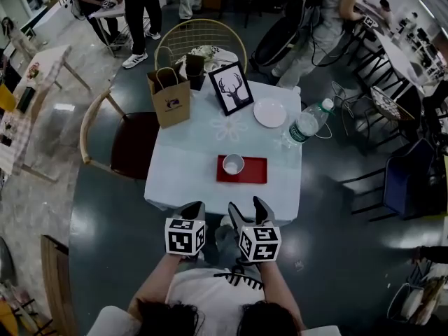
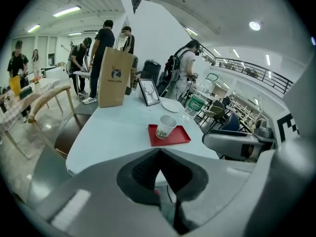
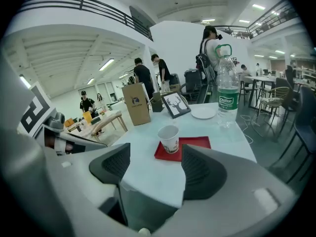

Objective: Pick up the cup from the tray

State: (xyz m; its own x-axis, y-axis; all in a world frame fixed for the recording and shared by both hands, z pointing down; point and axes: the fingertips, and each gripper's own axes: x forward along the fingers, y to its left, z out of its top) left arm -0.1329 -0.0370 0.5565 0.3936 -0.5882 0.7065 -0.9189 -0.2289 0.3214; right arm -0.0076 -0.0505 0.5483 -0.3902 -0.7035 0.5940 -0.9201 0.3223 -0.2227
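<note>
A white paper cup [image 1: 233, 164] stands upright on the left part of a red tray [image 1: 252, 171], near the front of a white-clothed table [image 1: 189, 166]. Both grippers hang off the table's front edge, short of the tray. My left gripper [image 1: 192, 209] is shut, its dark pads meeting with nothing between them [image 2: 159, 154]. My right gripper [image 1: 248, 210] is open and empty. In the right gripper view the cup [image 3: 169, 138] and the tray [image 3: 193, 146] show through the gap of the right gripper [image 3: 155, 169]. In the left gripper view the cup [image 2: 166, 127] stands on the tray [image 2: 174, 137] ahead.
A brown paper bag [image 1: 170, 96], a framed deer picture [image 1: 232, 87], a white plate [image 1: 269, 112] and a water bottle [image 1: 306, 123] stand on the table's far half. A wooden chair [image 1: 119, 142] is at the left. People stand beyond the table.
</note>
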